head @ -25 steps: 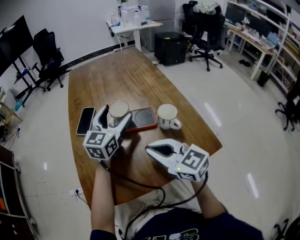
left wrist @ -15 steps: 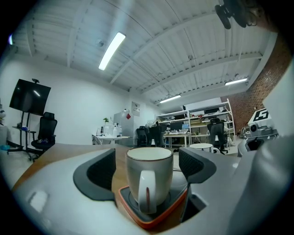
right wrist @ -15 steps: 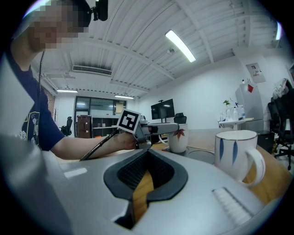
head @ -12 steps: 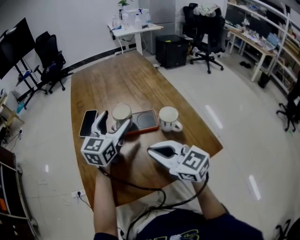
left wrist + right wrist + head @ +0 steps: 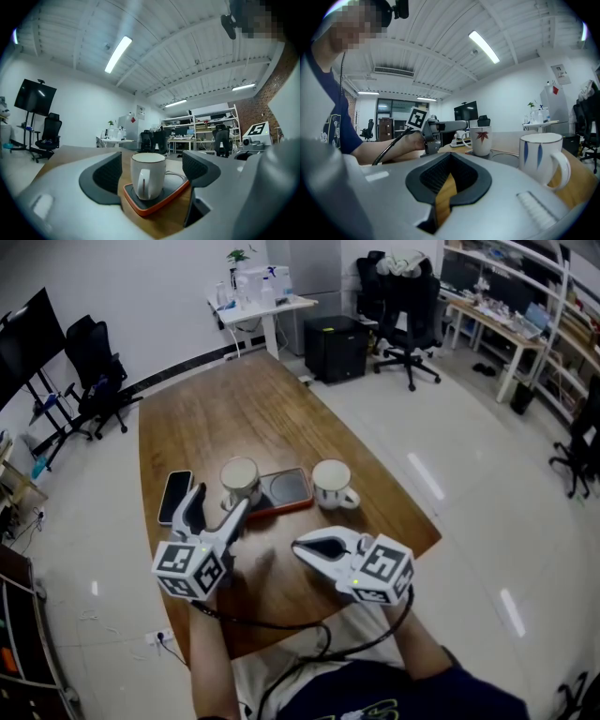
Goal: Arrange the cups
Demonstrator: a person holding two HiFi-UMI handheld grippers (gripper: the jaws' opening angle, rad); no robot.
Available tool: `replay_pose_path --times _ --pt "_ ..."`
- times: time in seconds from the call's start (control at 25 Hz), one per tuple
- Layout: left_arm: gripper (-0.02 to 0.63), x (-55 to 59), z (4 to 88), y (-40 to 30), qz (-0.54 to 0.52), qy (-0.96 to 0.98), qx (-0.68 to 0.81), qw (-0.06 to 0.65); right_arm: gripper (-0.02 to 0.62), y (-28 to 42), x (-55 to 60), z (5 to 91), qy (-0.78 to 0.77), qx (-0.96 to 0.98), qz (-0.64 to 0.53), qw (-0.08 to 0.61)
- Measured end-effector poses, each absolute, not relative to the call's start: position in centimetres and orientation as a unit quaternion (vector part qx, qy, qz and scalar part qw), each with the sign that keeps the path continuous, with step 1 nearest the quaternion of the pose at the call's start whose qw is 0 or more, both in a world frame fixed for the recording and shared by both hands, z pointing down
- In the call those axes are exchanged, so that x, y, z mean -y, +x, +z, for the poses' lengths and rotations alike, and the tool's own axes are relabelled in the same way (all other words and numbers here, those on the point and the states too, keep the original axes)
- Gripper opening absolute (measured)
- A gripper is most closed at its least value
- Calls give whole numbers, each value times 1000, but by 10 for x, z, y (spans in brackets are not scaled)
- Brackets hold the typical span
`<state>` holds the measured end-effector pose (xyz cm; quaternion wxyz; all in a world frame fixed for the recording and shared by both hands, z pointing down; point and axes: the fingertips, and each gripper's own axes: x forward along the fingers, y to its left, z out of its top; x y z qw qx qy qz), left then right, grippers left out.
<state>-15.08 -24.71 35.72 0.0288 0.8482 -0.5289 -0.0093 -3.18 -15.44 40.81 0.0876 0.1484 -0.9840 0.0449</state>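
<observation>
Cup (image 5: pixel 240 480) on orange pad (image 5: pixel 286 490), second cup (image 5: pixel 332 485) near table's (image 5: pixel 234 399) right edge — left gripper (image 5: pixel 220 502) spread and empty, right gripper (image 5: pixel 299 545) pressed together.

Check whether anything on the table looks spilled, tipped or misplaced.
Nothing spilled or tipped. The left cup sits off-centre, at one end of the orange-edged pad; the right cup stands beside it on the table.

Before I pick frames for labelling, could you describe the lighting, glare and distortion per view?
Head view: evenly lit, lamp glare streaks on the floor, room bent at the edges. Left gripper view: dark corners, cup crisp, close foreground soft. Right gripper view: strong fisheye, dark rim, ceiling lamp bright.
</observation>
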Motion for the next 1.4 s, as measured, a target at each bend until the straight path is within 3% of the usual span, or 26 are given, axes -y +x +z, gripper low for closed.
replay_pose_path --times 0.52,1.04,1.12,1.4 --pt "408 195 380 -152 -8 834 550 45 0 -31 159 408 159 982 49 89" --pt "399 156 407 -145 58 851 516 73 0 -32 159 407 156 983 45 89" --pt "366 155 407 -145 59 851 517 72 0 -32 158 408 151 983 46 89" --pt "127 154 408 -150 54 840 535 77 0 -34 159 408 151 984 45 83"
